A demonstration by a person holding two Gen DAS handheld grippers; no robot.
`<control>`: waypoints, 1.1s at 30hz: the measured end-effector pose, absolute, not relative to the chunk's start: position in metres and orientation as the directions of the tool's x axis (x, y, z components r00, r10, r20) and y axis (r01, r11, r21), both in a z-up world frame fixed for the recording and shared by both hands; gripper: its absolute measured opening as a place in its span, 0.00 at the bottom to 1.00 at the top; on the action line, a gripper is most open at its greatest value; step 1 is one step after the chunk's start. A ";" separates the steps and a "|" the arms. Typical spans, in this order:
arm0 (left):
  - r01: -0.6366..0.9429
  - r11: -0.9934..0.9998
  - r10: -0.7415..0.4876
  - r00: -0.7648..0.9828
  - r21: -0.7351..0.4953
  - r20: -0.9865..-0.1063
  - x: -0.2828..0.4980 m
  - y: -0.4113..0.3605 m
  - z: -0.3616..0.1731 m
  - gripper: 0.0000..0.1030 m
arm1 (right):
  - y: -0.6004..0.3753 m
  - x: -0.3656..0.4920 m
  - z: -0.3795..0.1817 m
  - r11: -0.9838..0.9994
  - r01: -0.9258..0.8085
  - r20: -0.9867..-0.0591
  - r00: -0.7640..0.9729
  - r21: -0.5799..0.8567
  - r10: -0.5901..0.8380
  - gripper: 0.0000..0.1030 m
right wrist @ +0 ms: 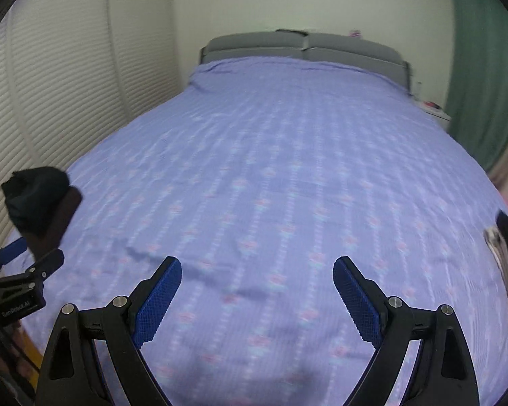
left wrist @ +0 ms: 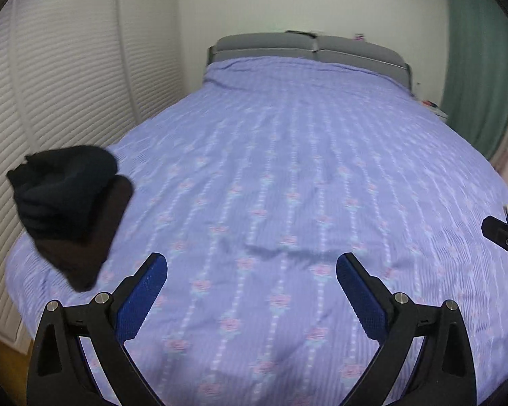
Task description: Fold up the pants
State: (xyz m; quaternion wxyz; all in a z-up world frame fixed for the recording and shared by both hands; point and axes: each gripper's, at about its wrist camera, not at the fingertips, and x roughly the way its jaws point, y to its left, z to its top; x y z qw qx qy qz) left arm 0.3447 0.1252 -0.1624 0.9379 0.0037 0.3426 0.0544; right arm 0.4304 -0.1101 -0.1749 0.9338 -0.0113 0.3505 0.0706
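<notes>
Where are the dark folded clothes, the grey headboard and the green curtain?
dark folded clothes [left wrist: 67,203], left wrist view, middle of the stack.
grey headboard [left wrist: 308,49], left wrist view, its padded front.
green curtain [right wrist: 481,67], right wrist view, mid-fabric.

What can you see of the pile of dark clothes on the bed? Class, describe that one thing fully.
The pile of dark clothes is a neat folded stack: a black, soft-looking knit piece on top and a dark brown one beneath, its corner jutting toward the camera. It lies on the lilac flowered bedspread near the bed's left edge, beside the ribbed white wall. Nothing else touches it; the open left gripper is clear of it. Blur hides finer detail.
</notes>
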 end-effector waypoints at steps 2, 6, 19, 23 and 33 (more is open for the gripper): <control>-0.077 0.996 0.094 0.778 0.053 -0.622 0.339 0.113 -0.166 0.99 | -0.123 0.419 -0.183 0.993 -0.117 -0.644 0.757 0.033 0.110 0.89; -0.047 0.998 0.066 0.807 0.047 -0.588 0.310 0.093 -0.163 0.99 | -0.145 0.384 -0.186 0.997 -0.072 -0.613 0.786 0.041 0.082 0.89; -0.028 0.999 0.034 0.845 0.019 -0.534 0.166 0.083 -0.096 0.99 | -0.150 0.216 -0.112 0.999 -0.034 -0.527 0.849 0.008 0.033 0.91; 0.001 0.999 0.016 0.854 0.033 -0.520 0.124 0.081 -0.078 0.99 | -0.152 0.170 -0.092 1.000 -0.014 -0.511 0.860 0.010 0.017 0.91; 0.021 0.999 0.006 0.865 0.047 -0.501 0.062 0.077 -0.052 0.99 | -0.148 0.091 -0.061 0.999 0.038 -0.474 0.880 0.004 -0.032 0.91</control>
